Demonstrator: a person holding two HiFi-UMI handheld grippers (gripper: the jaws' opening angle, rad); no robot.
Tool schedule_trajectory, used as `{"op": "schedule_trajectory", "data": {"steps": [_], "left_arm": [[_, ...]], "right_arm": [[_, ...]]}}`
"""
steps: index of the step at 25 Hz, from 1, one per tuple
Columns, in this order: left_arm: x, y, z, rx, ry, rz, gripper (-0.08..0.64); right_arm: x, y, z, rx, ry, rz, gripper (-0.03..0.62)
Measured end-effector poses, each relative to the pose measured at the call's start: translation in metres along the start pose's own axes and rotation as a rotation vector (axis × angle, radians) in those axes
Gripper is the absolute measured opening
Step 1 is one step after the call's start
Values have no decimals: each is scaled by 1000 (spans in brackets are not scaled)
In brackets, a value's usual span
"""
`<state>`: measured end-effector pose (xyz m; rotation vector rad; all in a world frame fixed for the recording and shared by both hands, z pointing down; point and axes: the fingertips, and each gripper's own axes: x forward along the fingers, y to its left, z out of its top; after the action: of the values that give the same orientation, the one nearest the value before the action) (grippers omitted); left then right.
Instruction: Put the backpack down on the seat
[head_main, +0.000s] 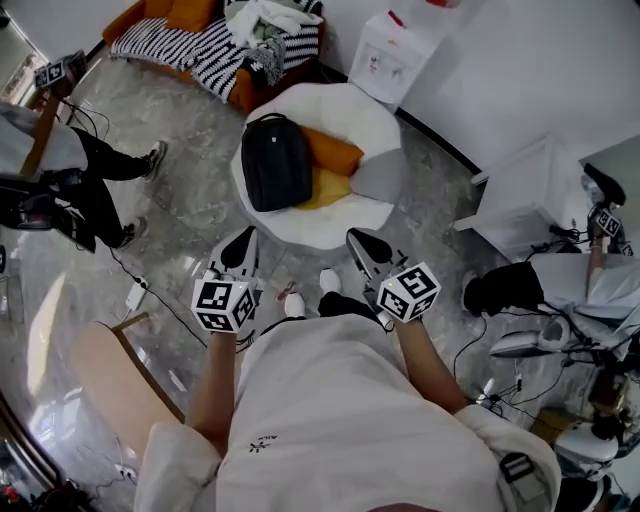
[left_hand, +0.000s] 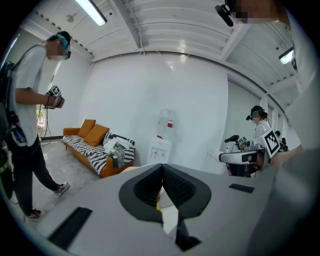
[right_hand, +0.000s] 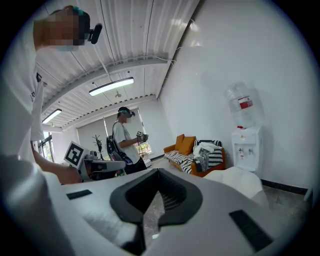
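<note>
The backpack (head_main: 277, 160) lies near the rim of the seat (head_main: 345, 228); a nudge could slide it off. The left tongs (head_main: 243, 240) and right tongs (head_main: 363, 241) are closed and empty.

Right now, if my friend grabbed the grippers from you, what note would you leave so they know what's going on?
Left gripper: jaws together, holding nothing, near the person's body.
Right gripper: the same, jaws together and empty.
Backpack: lies on the white seat, beside an orange cushion and a yellow cushion. Neither gripper touches it.
Done: the backpack is down on the seat.
Left: nothing more seems needed for this job.
</note>
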<state>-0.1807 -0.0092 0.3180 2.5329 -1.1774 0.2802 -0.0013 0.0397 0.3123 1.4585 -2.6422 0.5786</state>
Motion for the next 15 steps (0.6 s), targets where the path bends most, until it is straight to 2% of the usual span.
{"op": "schedule_trajectory", "data": {"steps": [8, 15], "left_arm": [[-12, -11, -5, 28, -10, -67, 17], [-5, -28, -4, 20, -15, -57, 17]], "right_arm": [[-23, 23, -14, 0, -5, -51, 23], [-32, 10, -10, -11, 3, -34, 23]]}}
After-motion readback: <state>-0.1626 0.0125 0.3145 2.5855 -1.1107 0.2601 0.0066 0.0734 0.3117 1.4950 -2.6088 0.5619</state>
